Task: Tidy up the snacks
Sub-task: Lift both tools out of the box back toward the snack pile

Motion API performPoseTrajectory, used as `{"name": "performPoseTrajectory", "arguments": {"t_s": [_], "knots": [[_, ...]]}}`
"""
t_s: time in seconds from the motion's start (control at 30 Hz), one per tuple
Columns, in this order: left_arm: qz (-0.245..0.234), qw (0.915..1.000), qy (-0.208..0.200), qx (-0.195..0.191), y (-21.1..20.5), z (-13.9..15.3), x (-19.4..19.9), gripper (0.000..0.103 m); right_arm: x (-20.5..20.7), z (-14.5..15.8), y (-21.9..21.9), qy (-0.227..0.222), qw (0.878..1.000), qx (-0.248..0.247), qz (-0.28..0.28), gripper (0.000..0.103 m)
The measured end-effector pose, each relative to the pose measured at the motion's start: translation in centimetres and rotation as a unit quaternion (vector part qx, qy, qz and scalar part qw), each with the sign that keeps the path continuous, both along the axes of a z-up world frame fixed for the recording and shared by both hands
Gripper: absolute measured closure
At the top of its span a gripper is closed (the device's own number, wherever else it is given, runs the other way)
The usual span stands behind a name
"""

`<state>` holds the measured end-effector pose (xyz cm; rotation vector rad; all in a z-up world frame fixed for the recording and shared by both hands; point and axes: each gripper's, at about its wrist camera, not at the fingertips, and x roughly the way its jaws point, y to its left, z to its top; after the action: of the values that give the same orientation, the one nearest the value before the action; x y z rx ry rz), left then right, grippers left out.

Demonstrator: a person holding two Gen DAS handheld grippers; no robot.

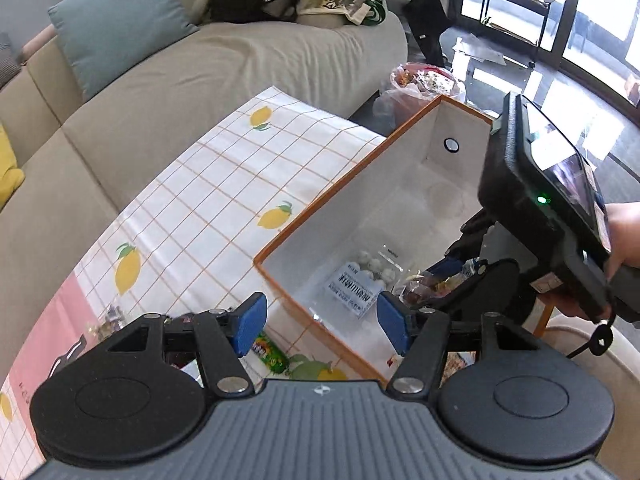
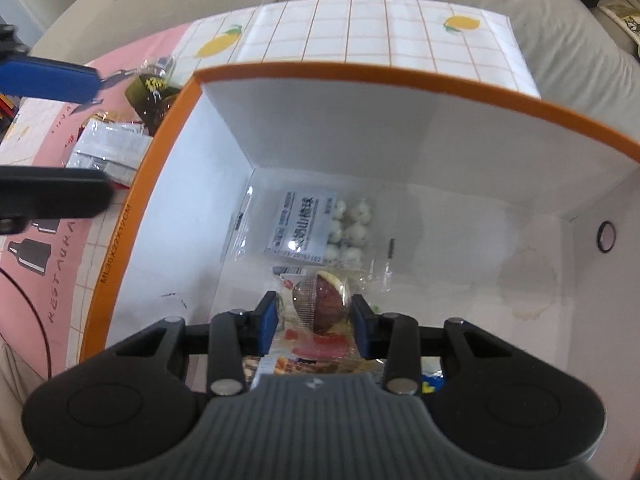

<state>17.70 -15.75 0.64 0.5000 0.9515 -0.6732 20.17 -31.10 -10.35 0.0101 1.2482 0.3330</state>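
Clamped between the blue pads of the right gripper [image 2: 314, 320] was a clear-wrapped snack with a dark reddish-brown round piece [image 2: 320, 304], held low inside the box [image 2: 400, 80]. Its wrapper trailed back under the gripper, where more printed packets lay against the near wall. Just beyond the held snack, flat on the white floor of the box, lay a clear bag of small white balls with a printed label [image 2: 316, 226]; from the left wrist view the same bag [image 1: 362, 280] sat near the box's near corner.

Outside the box, the left gripper [image 1: 320, 322] hung over its orange rim [image 1: 320, 200], fingers spread wide with nothing between them. Below it on the table lay a green packet [image 1: 272, 354] and some pale green and yellow fruit-like shapes [image 1: 316, 370].

Beside the box's left wall, more wrapped snacks [image 2: 108, 148] were heaped on the pink part of the tablecloth [image 2: 40, 152]. That cloth, with a lemon-print grid [image 1: 224, 184] across the rest, covered the table. Behind it ran a beige sofa [image 1: 192, 80] with a blue cushion [image 1: 116, 20], and past the box's far end sat a plastic bag of red-wrapped food [image 1: 420, 84].
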Motion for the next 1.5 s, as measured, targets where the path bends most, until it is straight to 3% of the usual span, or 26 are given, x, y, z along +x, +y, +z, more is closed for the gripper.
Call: {"name": "performPoseTrajectory", "arguments": {"t_s": [0.23,0.4,0.6,0.83,1.1,1.3,1.5], "knots": [[0.024,0.9997,0.003,-0.007,2.0,0.3,-0.5,0.029,0.0,-0.2,0.7,0.009,1.000,-0.013,-0.010,0.064],[0.040,0.9991,0.000,-0.013,3.8,0.7,-1.2,0.028,-0.2,0.6,0.8,0.003,1.000,-0.017,-0.023,0.044],[0.069,0.9971,-0.017,-0.025,6.2,2.2,-2.6,0.028,-1.3,2.5,1.4,-0.014,0.999,-0.029,-0.033,0.043],[0.127,0.9882,-0.080,-0.030,9.4,4.2,-5.4,0.028,-4.6,7.6,2.9,-0.103,0.992,-0.041,-0.063,0.037],[0.207,0.9687,-0.115,-0.074,15.0,4.6,-8.1,0.027,-9.3,12.3,6.5,-0.216,0.972,0.025,-0.087,0.037],[0.248,0.9598,-0.107,-0.078,18.8,2.0,-9.1,0.026,-11.4,11.7,11.6,-0.266,0.961,0.051,-0.066,0.037],[0.284,0.9524,-0.077,-0.081,22.1,-0.9,-8.5,0.026,-10.6,8.3,16.7,-0.262,0.964,0.043,-0.016,0.038]]}}
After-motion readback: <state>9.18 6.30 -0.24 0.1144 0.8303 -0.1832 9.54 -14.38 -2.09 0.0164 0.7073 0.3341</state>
